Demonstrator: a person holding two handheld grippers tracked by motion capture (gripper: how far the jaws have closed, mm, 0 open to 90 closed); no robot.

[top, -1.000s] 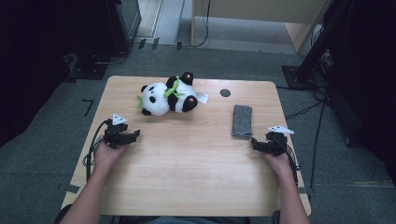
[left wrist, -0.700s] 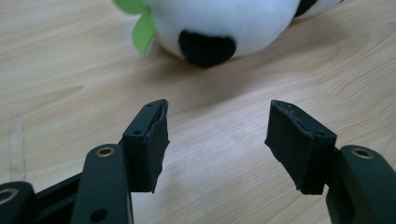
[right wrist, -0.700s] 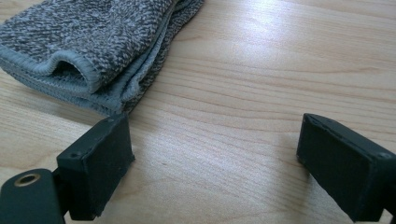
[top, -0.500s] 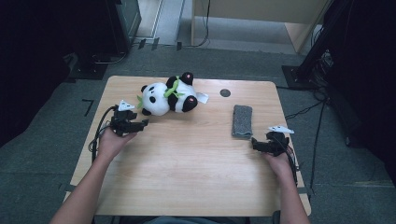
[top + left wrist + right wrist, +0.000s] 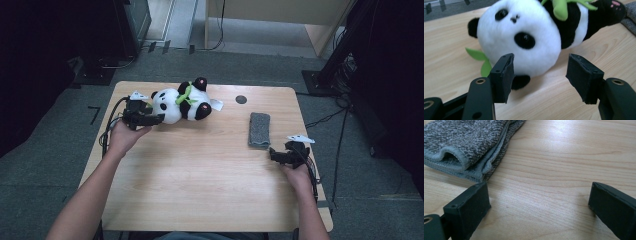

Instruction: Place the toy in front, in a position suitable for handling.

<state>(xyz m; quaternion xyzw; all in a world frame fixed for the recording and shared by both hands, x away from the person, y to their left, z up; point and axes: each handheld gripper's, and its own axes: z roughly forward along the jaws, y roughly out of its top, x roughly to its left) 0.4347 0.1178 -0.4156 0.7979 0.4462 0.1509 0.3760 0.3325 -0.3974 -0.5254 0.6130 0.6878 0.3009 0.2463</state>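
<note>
A black and white panda plush (image 5: 181, 103) with a green scarf lies on its side at the back left of the wooden table (image 5: 200, 175). My left gripper (image 5: 159, 118) is open right at the panda's white head (image 5: 521, 37), which sits just beyond the two jaws. A folded grey knitted cloth (image 5: 259, 129) lies right of centre. My right gripper (image 5: 272, 154) rests low on the table just in front of that grey cloth (image 5: 466, 142), open, with bare wood between its jaws.
A small round dark hole (image 5: 241, 99) marks the tabletop behind the cloth. A white tag (image 5: 216, 104) sticks out from the panda. Green leaf pieces (image 5: 480, 61) lie under the panda's head. Cables trail off both table sides.
My left gripper has travelled forward and to the right, from the table's left part up to the panda's head. The right gripper has stayed where it was.
</note>
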